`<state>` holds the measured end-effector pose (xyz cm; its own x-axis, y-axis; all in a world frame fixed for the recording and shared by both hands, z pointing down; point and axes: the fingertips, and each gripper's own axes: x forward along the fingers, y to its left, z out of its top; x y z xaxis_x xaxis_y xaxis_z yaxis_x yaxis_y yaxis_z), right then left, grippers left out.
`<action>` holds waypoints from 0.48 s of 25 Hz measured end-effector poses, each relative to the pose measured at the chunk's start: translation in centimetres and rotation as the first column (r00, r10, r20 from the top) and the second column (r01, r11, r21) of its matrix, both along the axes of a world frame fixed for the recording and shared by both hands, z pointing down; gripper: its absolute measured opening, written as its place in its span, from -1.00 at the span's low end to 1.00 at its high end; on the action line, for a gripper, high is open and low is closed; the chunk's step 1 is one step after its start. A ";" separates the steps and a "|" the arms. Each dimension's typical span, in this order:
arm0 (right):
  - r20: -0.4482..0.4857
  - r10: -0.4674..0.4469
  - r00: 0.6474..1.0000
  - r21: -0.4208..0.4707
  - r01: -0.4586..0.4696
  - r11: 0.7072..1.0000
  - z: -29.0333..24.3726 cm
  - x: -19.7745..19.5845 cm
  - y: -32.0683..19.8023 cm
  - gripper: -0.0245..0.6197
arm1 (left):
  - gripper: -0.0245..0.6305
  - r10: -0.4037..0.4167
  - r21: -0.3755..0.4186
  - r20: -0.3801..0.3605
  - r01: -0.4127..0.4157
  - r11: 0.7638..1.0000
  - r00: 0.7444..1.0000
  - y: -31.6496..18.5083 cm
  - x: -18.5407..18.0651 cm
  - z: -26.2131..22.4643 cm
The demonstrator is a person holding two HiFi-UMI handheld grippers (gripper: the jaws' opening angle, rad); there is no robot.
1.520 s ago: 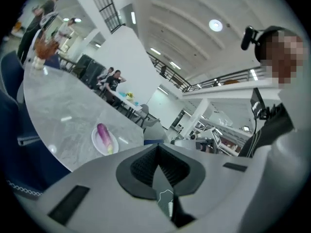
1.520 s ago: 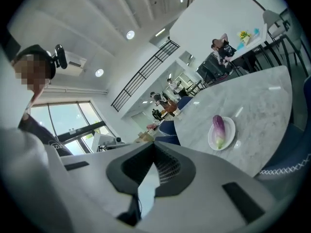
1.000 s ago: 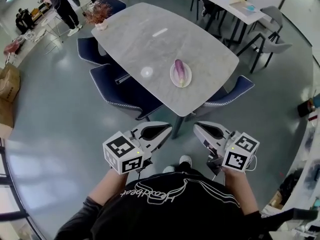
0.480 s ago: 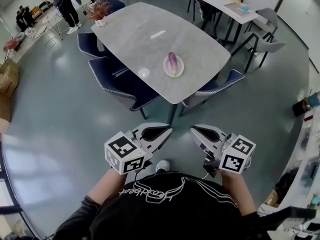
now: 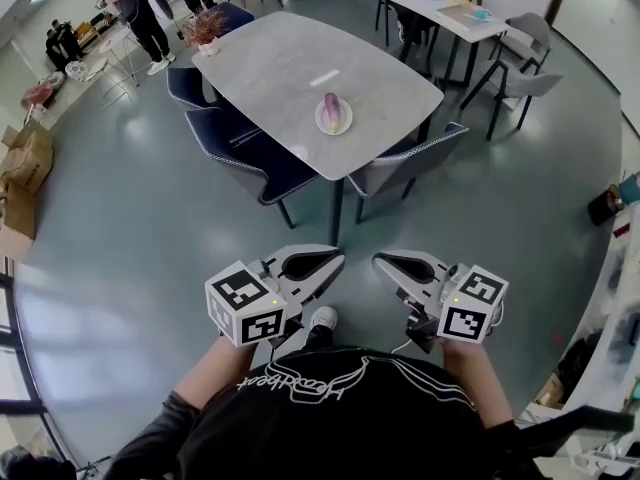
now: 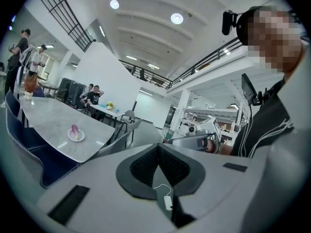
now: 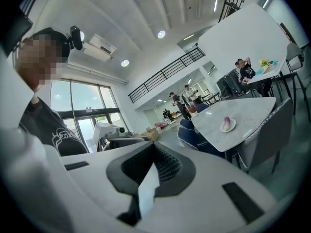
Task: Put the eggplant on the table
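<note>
I have both tools low in front of my body, well apart from the work: the left gripper (image 5: 318, 266) is clenched with its pads meeting at the tip and nothing between them, and the right gripper (image 5: 395, 266) is clenched and empty too. The eggplant (image 5: 330, 107), pale purple, lies on a small white plate (image 5: 334, 127) towards the near end of the grey marble table (image 5: 270, 63), so by my reading the job has not begun and the approach is all ahead of me. A grey chair (image 5: 400, 166) and a blue chair (image 5: 245, 158) stand tucked at the near edges, right where I would step in, and I could catch one with my legs or a tool if I come in without watching. If I arrive with the jaws unopened I would likely shove the eggplant, and being rounded it could roll off the plate and away across the smooth top. A pinch off centre might let it swing or slip out, and dragging it could slide the light plate towards the table edge
</note>
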<state>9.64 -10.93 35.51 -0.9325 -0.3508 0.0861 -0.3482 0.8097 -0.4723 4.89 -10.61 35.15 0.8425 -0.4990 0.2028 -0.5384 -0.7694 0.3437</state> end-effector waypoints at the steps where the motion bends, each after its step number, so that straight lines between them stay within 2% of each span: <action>1: 0.000 -0.002 1.000 0.005 0.002 1.000 -0.1 0.5 0.9 -0.91 | -0.90 -0.002 0.004 0.003 0.002 1.000 1.000 0.9 0.5 -0.1; 12: -0.010 0.004 1.000 0.045 -0.004 0.999 -1.0 4.1 7.6 -0.91 | -0.90 -0.008 0.040 0.001 0.008 0.999 1.000 8.0 4.2 -1.2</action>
<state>13.71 -3.29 34.48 -0.9302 -0.3583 0.0800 -0.3563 0.8285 -0.4321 9.07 -2.58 33.97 0.8380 -0.5138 0.1839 -0.5454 -0.7779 0.3121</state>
